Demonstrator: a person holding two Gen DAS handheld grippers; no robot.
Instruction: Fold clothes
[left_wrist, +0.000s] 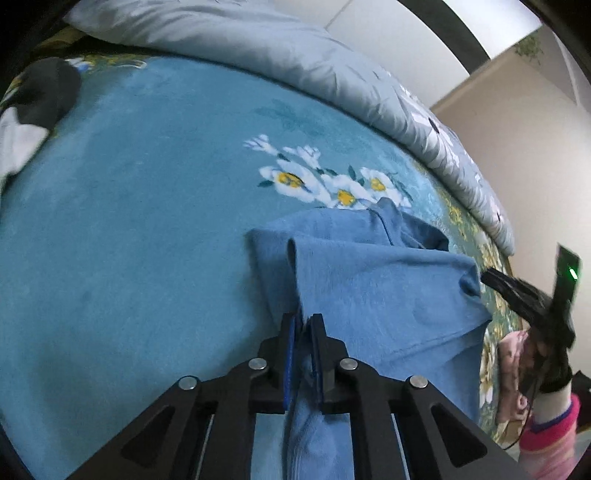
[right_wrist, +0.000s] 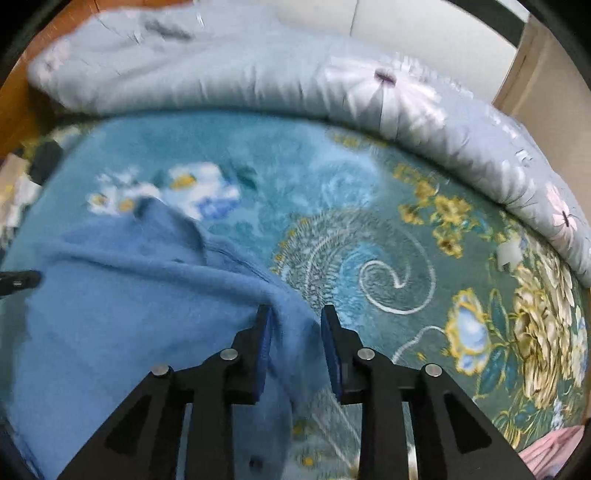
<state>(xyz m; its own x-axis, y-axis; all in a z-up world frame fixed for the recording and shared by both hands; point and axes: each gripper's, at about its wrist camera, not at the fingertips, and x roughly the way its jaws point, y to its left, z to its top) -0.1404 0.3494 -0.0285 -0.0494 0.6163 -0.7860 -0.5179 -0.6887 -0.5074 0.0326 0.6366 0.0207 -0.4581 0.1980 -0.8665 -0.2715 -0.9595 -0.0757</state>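
At the far left of the left wrist view, a black and white heap (left_wrist: 33, 110) lay on the teal blanket (left_wrist: 129, 240); it was cut by the rim of the lens, and I could not tell what it was. Toward the middle, the left gripper (left_wrist: 302, 325) was clenched on an edge of the blue garment (left_wrist: 369, 280), with a pinch of cloth running down between its pads. The garment lay partly doubled over on the blanket, just below the white flowers. At the right edge, the right gripper (left_wrist: 491, 277) reached the garment's other side from the person's hand, in a pink sleeve (left_wrist: 550, 432).

In the right wrist view, the garment (right_wrist: 122, 295) filled the lower left, and the tip of the left gripper (right_wrist: 22, 278) showed at the left rim. The right gripper (right_wrist: 295, 317) stood with its jaws parted; the left pad touched the cloth edge and the right pad stood clear of it, so it was not grasping.

I judged the step to be taking hold of two edges to start a fold. The next move would call for the right gripper to close on its edge, then both to lift and carry the cloth over evenly.

The right view was blurred. What kind of garment it was stayed unclear, and its near part was hidden under the grippers. A grey quilt (right_wrist: 221, 66) bordered the far side, and a pink cloth (right_wrist: 554, 454) was cut off at the lower right.
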